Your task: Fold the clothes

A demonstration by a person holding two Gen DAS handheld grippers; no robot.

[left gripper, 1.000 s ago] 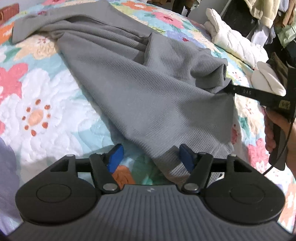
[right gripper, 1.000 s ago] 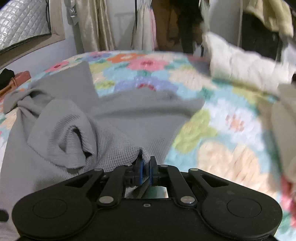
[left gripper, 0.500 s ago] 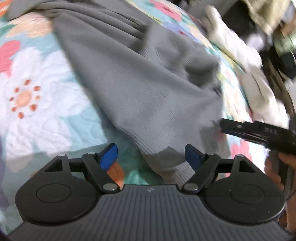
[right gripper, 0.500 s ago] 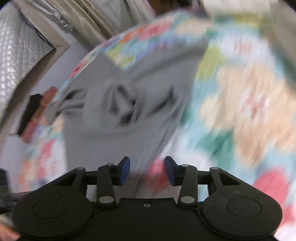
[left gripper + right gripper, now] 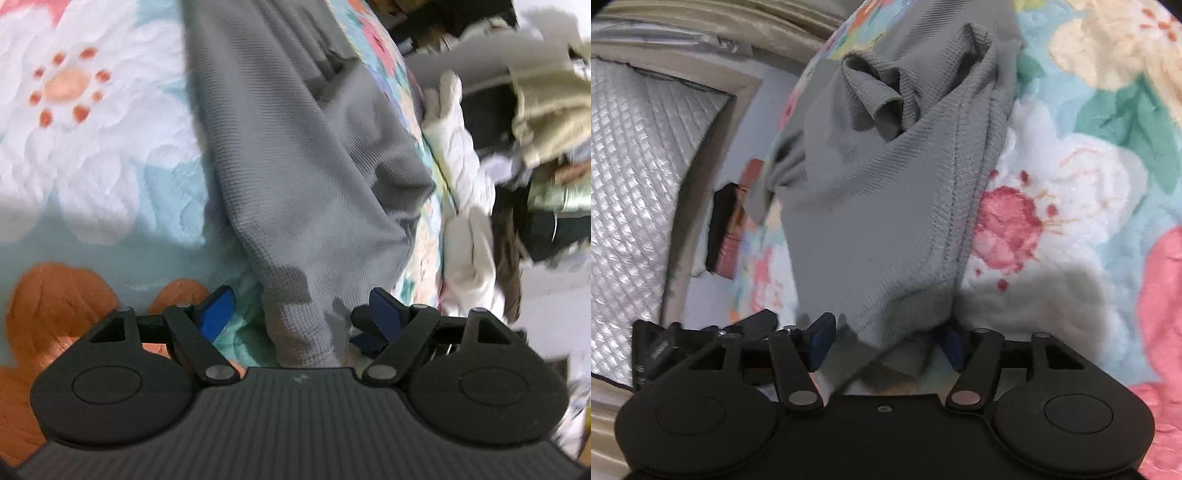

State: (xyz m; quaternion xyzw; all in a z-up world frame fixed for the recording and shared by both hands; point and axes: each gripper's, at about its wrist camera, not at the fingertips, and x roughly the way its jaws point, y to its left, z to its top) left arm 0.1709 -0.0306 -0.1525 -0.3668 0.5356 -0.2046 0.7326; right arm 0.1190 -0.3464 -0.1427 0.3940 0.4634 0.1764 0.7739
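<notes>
Folding is barely beginning: the grey knit garment [image 5: 295,177] is lying rumpled and unfolded on the floral bed quilt [image 5: 92,155], its hem passing between the spread, just-opening jaws of both the left gripper [image 5: 301,314] and right gripper [image 5: 884,341], neither clamping it.

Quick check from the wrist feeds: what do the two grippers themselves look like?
Both match: the left gripper and right gripper have black bodies with round discs either side, black linkage arms with silver pivot pins, and blue pads on the fingers. The left body is ribbed with a small pale logo. No cables or sleeves show.
</notes>
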